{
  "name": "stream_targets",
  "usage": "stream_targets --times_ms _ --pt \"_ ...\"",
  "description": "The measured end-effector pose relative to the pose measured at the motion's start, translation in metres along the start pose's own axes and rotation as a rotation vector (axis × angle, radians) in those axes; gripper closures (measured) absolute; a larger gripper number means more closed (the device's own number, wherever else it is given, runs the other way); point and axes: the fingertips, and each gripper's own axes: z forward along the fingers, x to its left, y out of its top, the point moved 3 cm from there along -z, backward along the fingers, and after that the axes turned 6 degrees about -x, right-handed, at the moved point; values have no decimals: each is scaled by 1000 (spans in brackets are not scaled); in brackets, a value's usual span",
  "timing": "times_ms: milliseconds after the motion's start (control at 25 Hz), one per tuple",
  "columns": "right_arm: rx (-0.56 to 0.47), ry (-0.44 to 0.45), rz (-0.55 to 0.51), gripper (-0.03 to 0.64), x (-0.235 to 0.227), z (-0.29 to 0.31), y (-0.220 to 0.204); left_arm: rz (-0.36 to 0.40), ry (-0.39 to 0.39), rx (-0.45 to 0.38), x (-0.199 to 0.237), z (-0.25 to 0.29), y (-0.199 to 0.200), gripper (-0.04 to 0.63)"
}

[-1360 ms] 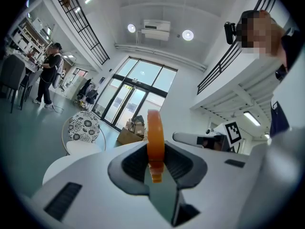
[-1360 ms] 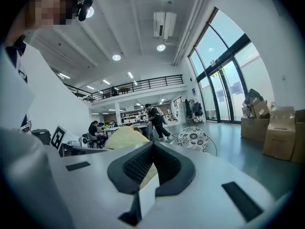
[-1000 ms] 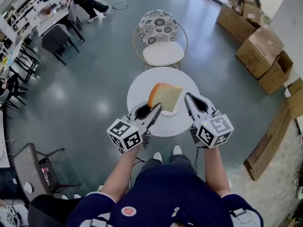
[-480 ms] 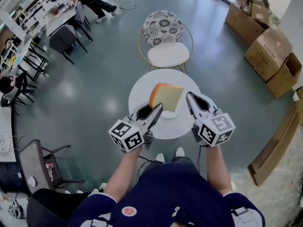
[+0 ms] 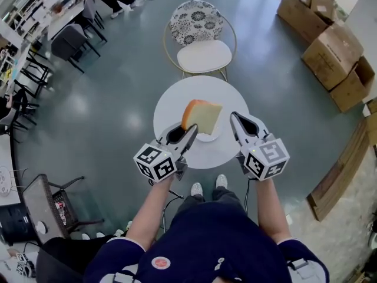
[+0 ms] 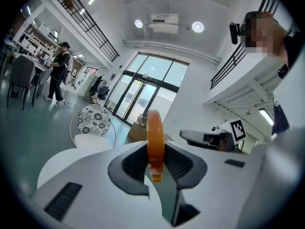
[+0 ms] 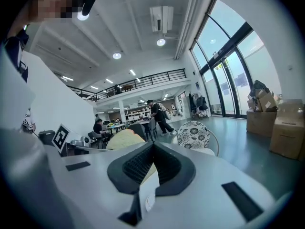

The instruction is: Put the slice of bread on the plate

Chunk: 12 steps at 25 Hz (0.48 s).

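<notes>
Risk: bread slice (image 5: 202, 115) pinched at crust edge only by left hand-held gripper (image 5: 189, 134), upright above plate (image 5: 210, 137); early release = poss. flop onto tabletop (image 5: 171, 105). Right hand-held gripper (image 5: 234, 119) jaws together, w/o load.

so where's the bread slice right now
Head view, centre: the bread slice is held upright in the left gripper, over the white plate on the round table.
</notes>
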Motion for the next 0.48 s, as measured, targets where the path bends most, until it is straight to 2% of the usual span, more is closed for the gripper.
stream_targets --times_ms 200,480 --pt "57 -15 -5 612 -10 7 -23 -49 -2 52 23 14 -35 500" --pt "125 -38 8 612 -23 13 -46 -173 1 115 51 33 -81 500"
